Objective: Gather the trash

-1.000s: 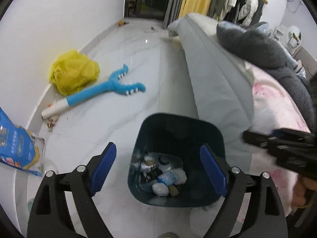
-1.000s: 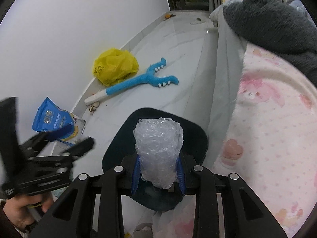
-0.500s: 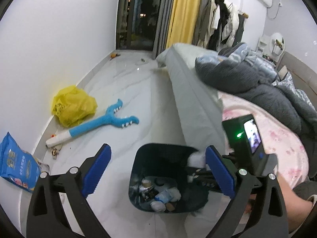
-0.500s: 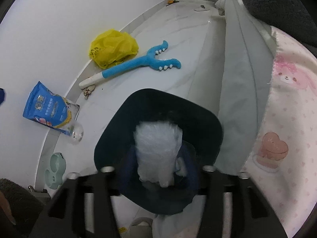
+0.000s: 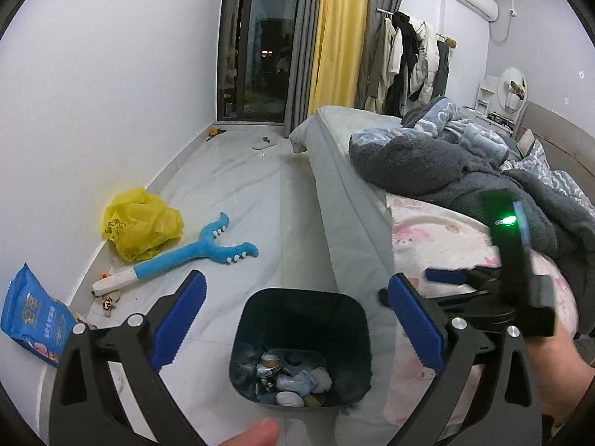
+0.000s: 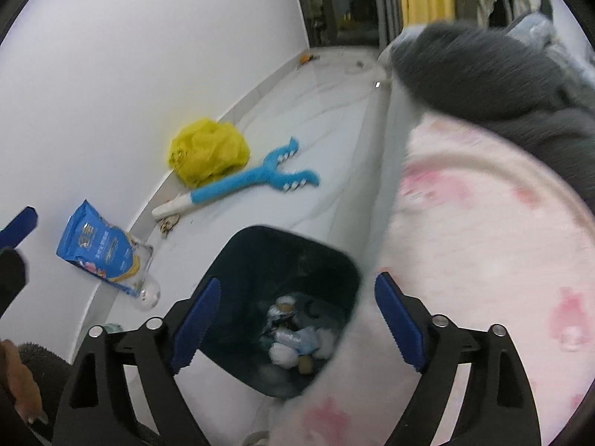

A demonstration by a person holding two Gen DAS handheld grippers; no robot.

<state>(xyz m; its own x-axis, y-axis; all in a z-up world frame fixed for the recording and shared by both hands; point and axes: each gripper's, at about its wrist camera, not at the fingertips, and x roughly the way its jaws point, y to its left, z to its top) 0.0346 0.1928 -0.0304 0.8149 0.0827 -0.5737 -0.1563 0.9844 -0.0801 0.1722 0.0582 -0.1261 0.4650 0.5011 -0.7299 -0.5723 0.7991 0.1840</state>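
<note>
A blue snack bag leans against the wall, with a yellow plastic bag and a blue plush toy farther along the floor. The left gripper gapes wide, holding nothing. The dark bin, trash heaped inside, stands beside the bed. The right gripper above it is spread wide too, empty.

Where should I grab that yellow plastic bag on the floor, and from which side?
Pinch the crumpled top folds of the yellow plastic bag from above, probably on its room-facing side. It slumps against the wall base, so the back looks blocked, and the blue toy lies just in front. Both the left gripper and right gripper are open.
</note>
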